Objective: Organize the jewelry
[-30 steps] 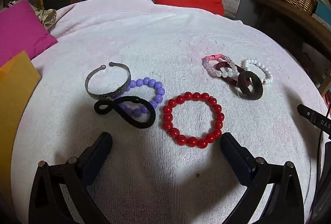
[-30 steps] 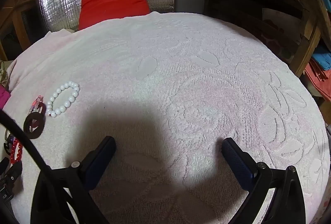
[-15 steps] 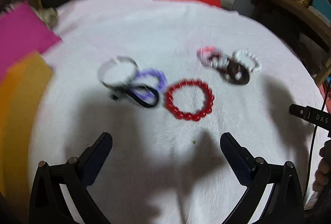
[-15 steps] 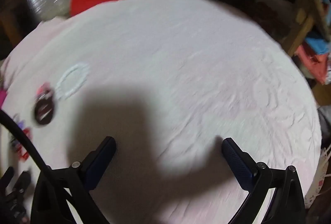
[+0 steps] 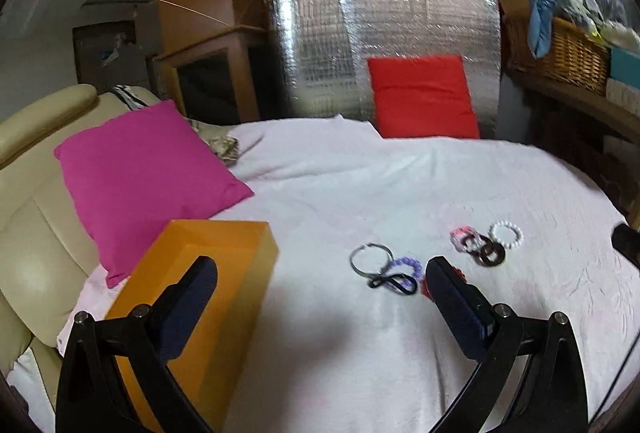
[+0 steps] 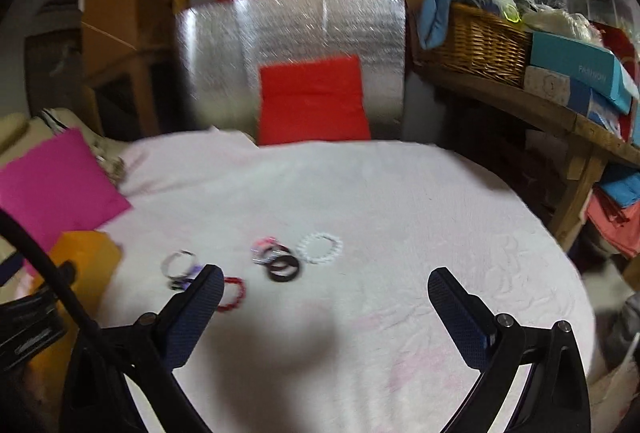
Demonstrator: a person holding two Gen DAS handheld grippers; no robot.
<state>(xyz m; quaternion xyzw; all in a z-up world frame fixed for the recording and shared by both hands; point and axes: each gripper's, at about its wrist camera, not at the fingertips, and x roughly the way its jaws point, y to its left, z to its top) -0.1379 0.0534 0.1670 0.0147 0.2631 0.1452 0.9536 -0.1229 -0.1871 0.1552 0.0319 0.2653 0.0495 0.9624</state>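
Left wrist view: the left gripper (image 5: 320,285) hangs with fingers spread and empty above the white-covered worktop (image 5: 400,185); an orange box (image 5: 216,265) lies beneath its left finger, and bracelets (image 5: 386,269) lie ahead. Right wrist view: the right gripper (image 6: 320,291), fingers likewise apart and empty; a white bead bracelet (image 6: 321,248) lies beside a dark ring (image 6: 283,268).

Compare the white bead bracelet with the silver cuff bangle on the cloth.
The white bead bracelet is a closed ring of round beads; the silver cuff bangle is a thin metal band. The bracelet lies alone at the far right; the bangle touches the purple bead bracelet on the left. Both lie flat on the white cloth.
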